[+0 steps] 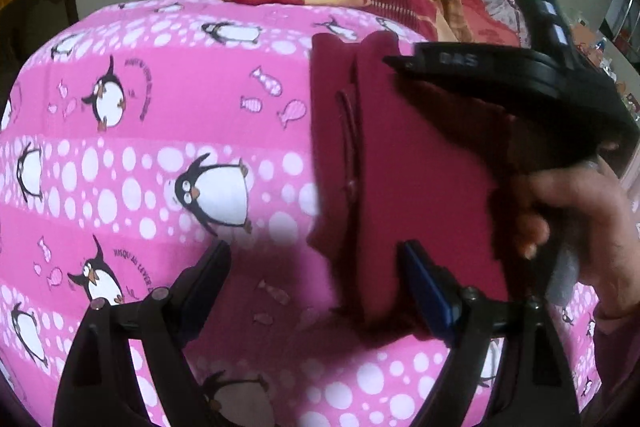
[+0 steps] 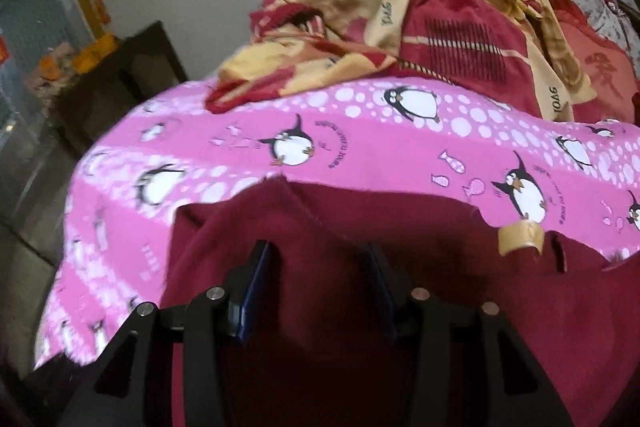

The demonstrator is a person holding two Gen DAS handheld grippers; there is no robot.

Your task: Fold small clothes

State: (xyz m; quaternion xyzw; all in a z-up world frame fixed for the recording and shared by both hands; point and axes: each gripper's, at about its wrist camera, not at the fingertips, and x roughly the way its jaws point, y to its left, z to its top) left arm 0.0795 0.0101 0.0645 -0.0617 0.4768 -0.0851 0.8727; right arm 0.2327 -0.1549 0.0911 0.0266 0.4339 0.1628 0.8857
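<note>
so l gripper [image 1: 316, 267] jaws released; r gripper [image 2: 316, 267] clenched on maroon garment [image 2: 320, 219]; sheet [image 1: 160, 99] text unreadable.

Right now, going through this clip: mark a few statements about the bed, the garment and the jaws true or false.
1. The dark red garment lies on a pink penguin sheet. True.
2. The left gripper has its jaws clamped on the garment. False: they stand wide apart, gripping nothing.
3. A crumpled red and yellow blanket sits at the far end of the bed. True.
4. The sheet is plain blue. False: it is pink with penguins, fish and white dots.
5. A hand holds the right gripper over the garment. True.
</note>
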